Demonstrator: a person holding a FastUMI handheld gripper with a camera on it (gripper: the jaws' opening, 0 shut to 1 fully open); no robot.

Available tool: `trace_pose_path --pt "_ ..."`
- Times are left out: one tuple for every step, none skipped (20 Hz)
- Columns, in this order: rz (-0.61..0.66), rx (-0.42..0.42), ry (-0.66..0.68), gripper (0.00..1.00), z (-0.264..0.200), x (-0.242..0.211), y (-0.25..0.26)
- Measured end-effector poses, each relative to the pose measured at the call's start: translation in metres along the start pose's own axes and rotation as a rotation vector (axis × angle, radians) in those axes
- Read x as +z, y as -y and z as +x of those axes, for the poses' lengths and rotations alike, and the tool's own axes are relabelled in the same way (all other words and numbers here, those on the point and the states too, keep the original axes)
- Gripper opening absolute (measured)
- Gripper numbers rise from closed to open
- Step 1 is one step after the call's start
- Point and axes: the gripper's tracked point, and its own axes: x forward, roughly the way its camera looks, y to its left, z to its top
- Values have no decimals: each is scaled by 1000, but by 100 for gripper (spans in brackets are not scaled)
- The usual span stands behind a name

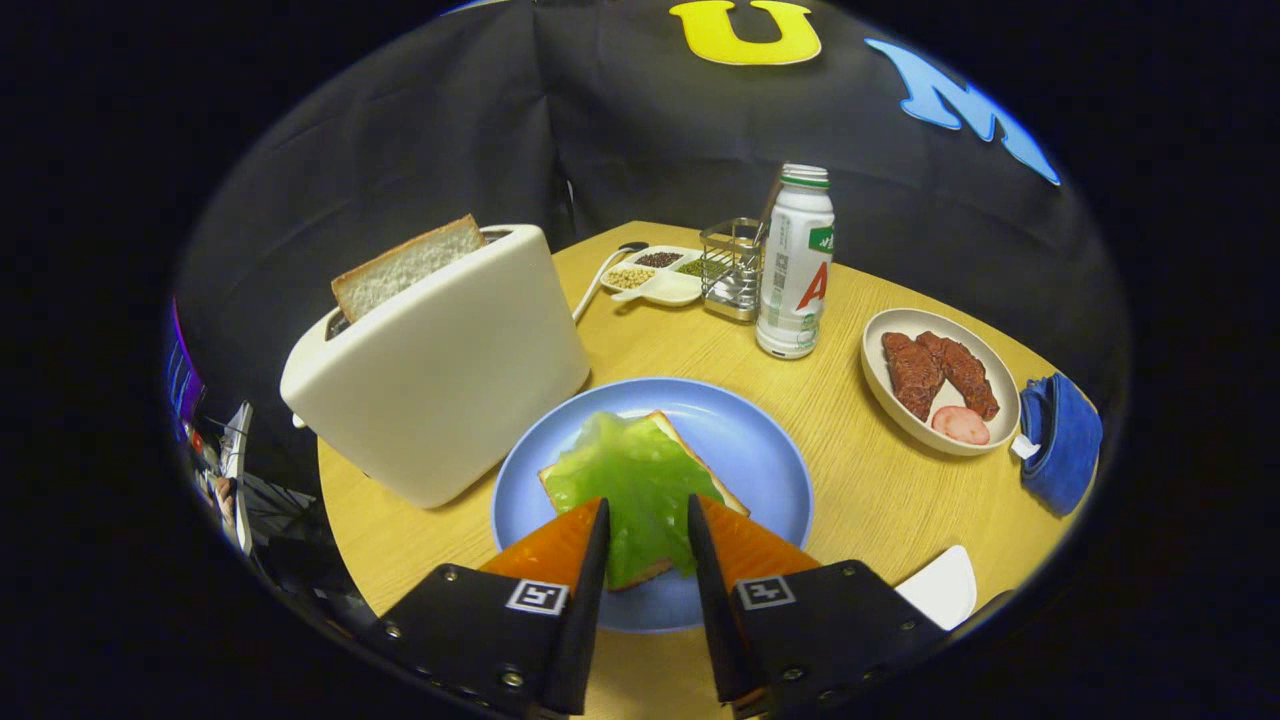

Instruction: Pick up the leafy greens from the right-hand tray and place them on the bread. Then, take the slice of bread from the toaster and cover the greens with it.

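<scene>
Fingers [648,510] apart over one lettuce leaf [636,480]; one toaster slice [405,265].

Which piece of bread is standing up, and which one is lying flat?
The slice in the toaster stands up, poking out of the white toaster. The other bread lies flat on the blue plate under the leafy greens, between the open gripper fingers.

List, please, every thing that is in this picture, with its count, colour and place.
table: one, light wood, under everything
plate: one, blue, just ahead of the fingers
bread with leafy greens: one, green on it, on the plate
toaster: one, cream, left of the plate
bread slice: one, in the toaster
bottle: one, white, beyond the plate
wire rack: one, metal, beside the bottle
divided dish: one, white, behind
meat dish: one, right
cloth: one, blue, far right
fingers: two, open, over the greens
</scene>
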Motion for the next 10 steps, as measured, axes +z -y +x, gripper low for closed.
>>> trace_pose_path --pt "-1 -17 31 63 -5 6 2" --pt "-4 -34 69 65 -12 9 4" --pt "-3 -38 110 65 -19 14 0" --pt "1 -43 160 65 -26 19 -5" --pt "-4 -50 219 65 -35 26 -12" --pt "-13 -69 285 65 -44 33 -17" --pt "-26 -104 346 65 -54 40 -20" --pt "-29 -149 393 65 -64 43 -22" --pt "-23 -178 443 65 -74 47 -30" --pt "-10 -178 480 65 -79 49 -40"
